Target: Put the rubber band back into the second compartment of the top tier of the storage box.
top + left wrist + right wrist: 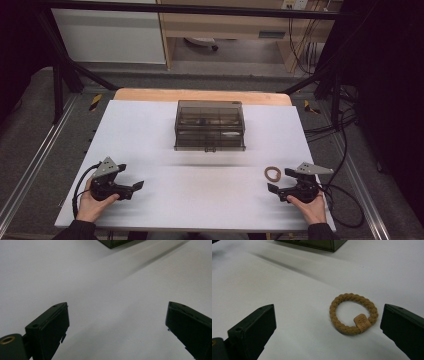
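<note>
We see the left gripper at the near left of the white desk, held in a hand, jaws spread wide apart with nothing between them. In the left gripper view the jaws frame bare desk surface, and a corner of the smoky clear box sits far ahead at the top edge.

The right gripper is at the near right, also held in a hand, jaws wide apart and empty. Just beside it, toward the desk's middle, lies the tan braided hair tie, flat on the desk. In the right gripper view the hair tie lies between the two jaws but nearer the right one, not touched by either; it carries a small tan tag with print we can't read fully.

The box stands at the far centre of the desk, lid closed, well apart from both grippers and from the hair tie. Cables trail off the desk's right side.
</note>
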A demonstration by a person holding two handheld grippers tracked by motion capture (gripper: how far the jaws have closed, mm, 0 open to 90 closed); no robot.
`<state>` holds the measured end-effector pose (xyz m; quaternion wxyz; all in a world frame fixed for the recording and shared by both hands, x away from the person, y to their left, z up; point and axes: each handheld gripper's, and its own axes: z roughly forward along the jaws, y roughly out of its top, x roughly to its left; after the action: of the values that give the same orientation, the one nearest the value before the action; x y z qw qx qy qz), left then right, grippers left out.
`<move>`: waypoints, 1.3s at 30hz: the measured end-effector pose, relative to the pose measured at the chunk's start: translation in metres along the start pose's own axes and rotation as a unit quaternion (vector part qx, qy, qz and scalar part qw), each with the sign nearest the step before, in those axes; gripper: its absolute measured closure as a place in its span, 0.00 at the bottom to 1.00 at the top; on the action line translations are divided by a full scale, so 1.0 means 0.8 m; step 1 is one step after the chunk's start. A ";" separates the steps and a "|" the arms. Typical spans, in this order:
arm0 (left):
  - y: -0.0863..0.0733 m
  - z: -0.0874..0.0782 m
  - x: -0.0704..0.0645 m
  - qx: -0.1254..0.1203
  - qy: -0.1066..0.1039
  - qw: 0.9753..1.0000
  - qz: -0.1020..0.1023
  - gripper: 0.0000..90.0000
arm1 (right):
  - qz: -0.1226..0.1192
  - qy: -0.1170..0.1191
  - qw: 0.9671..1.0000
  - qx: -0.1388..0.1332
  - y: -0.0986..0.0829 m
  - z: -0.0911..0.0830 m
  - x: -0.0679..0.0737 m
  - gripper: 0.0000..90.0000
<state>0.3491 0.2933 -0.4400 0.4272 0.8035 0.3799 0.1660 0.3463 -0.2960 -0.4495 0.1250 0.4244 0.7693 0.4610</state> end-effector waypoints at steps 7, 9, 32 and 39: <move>-0.001 0.000 0.000 0.002 -0.001 1.000 0.001 0.06 | -0.001 -0.003 1.000 0.004 0.000 0.000 0.000 0.01; -0.001 0.000 0.001 0.002 -0.001 1.000 0.001 0.06 | -0.001 -0.004 1.000 0.004 0.000 0.000 0.000 0.01; -0.002 0.000 0.003 0.002 0.001 1.000 -0.005 0.06 | 0.012 -0.033 0.999 0.007 0.020 0.006 -0.008 0.02; -0.003 0.000 0.003 0.002 0.002 1.000 -0.008 0.06 | 0.014 -0.038 0.999 0.011 0.027 0.008 -0.011 0.03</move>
<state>0.3496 0.2957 -0.4419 0.4263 0.8009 0.3876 0.1632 0.3666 -0.2942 -0.4373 0.1431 0.4538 0.7630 0.4376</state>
